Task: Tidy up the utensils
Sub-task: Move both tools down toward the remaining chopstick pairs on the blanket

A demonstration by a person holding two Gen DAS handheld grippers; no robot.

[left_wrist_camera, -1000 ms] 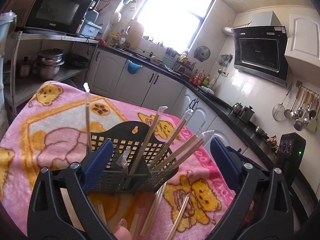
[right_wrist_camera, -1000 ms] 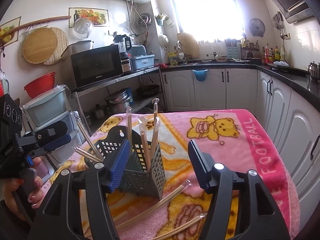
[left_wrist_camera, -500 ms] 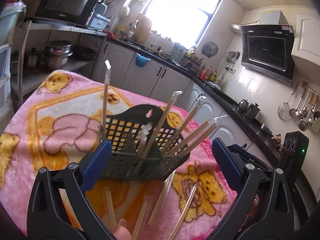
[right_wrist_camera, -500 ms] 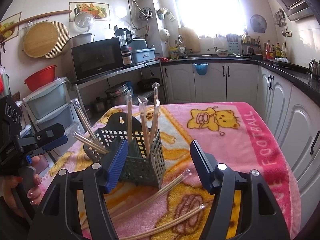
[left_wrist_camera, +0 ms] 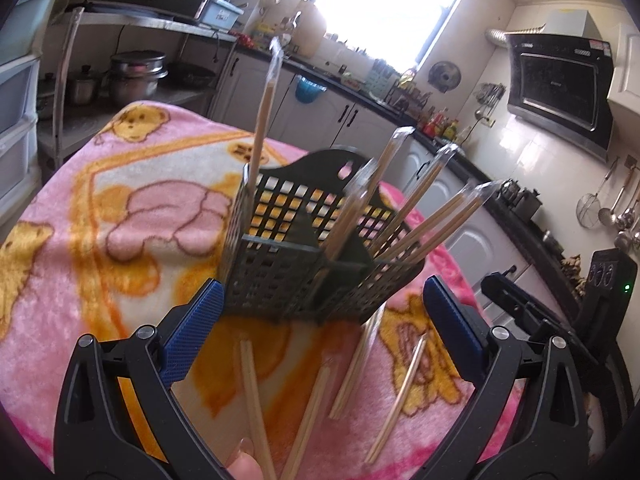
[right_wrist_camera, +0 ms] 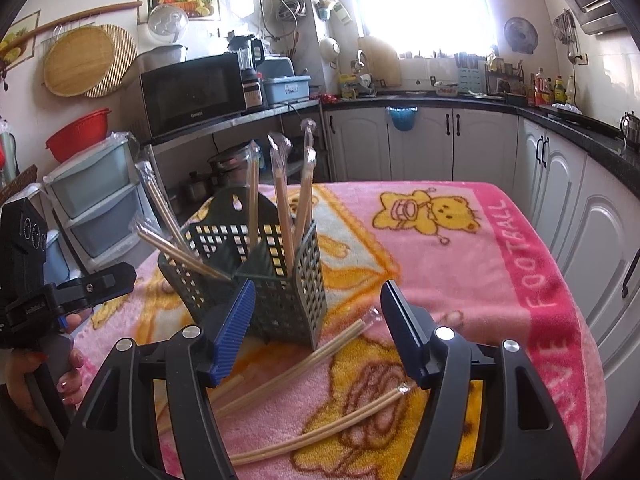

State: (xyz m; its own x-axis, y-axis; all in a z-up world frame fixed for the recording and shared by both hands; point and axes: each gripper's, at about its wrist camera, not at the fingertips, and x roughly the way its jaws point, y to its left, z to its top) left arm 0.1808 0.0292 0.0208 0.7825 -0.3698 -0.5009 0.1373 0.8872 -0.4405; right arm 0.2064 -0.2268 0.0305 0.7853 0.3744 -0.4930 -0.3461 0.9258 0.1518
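Both grippers have sunk toward the table since a second ago, so the basket (left_wrist_camera: 316,256) now looms larger in each wrist view. Nearest, the left gripper (left_wrist_camera: 320,320) stands wide with nothing between its blue pads; several wrapped chopstick pairs (left_wrist_camera: 400,392) lie loose on the blanket (left_wrist_camera: 80,248) just in front of the basket. The right gripper (right_wrist_camera: 316,328) is also parted wide and holds nothing; its left pad (right_wrist_camera: 234,328) sits close against the basket's near corner, though contact cannot be told. More loose pairs (right_wrist_camera: 320,424) lie under it. The dark mesh basket stands upright on the blanket, with wrapped chopsticks (right_wrist_camera: 280,200) standing and leaning out of its compartments. Left of the basket, a hand (right_wrist_camera: 60,376) grips the left gripper's handle. Beyond the basket are white cabinets (right_wrist_camera: 420,144) and a bright window (right_wrist_camera: 420,4).
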